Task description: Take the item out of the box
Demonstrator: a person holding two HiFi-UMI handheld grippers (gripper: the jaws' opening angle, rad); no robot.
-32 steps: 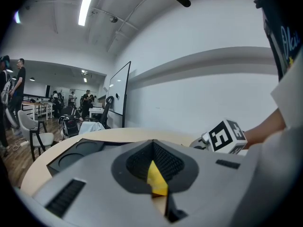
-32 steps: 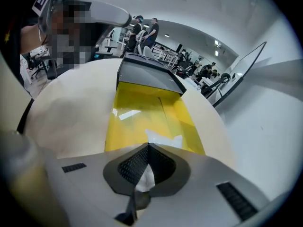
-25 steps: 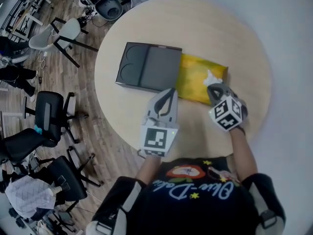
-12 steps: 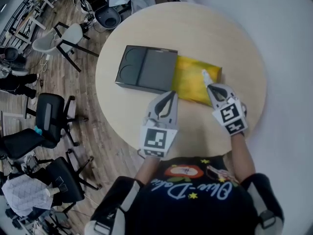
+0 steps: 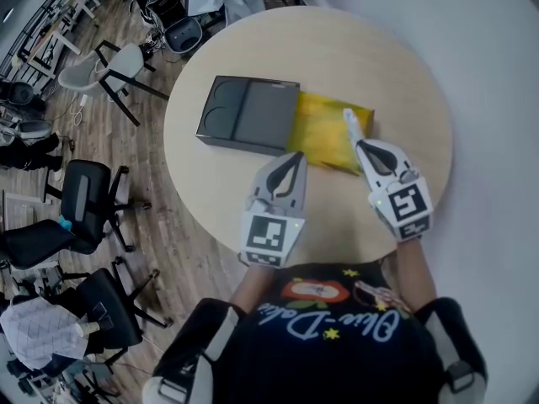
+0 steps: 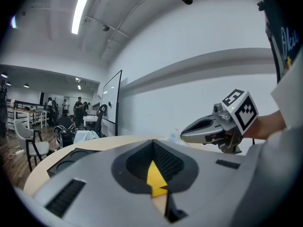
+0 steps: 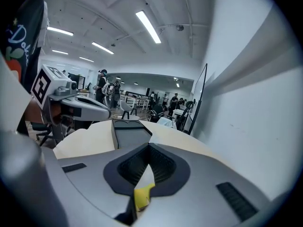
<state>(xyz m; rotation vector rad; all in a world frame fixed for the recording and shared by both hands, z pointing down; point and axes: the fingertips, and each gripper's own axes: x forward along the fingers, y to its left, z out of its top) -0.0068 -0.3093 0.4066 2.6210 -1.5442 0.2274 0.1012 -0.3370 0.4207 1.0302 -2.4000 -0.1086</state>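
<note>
Item (image 5: pixel 324 133), at frame centre, is clamped by the closed right gripper (image 5: pixel 352 131); the box (image 5: pixel 244 116) should be braced with the closed, empty left gripper (image 5: pixel 290 160).

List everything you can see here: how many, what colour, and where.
table: one, pale wood, round, in the middle of the head view
box: one, dark grey, flat on the table's left half, two round recesses at its left end
packet: one, yellow with a white edge, lying against the box's right end
chairs: several, black or white, on the wood floor left of the table
people: several, far back in the room
left gripper: one, grey, tip at the packet's near corner, jaws together; yellow shows in the slit
right gripper: one, grey, jaws shut on the packet's white edge
</note>
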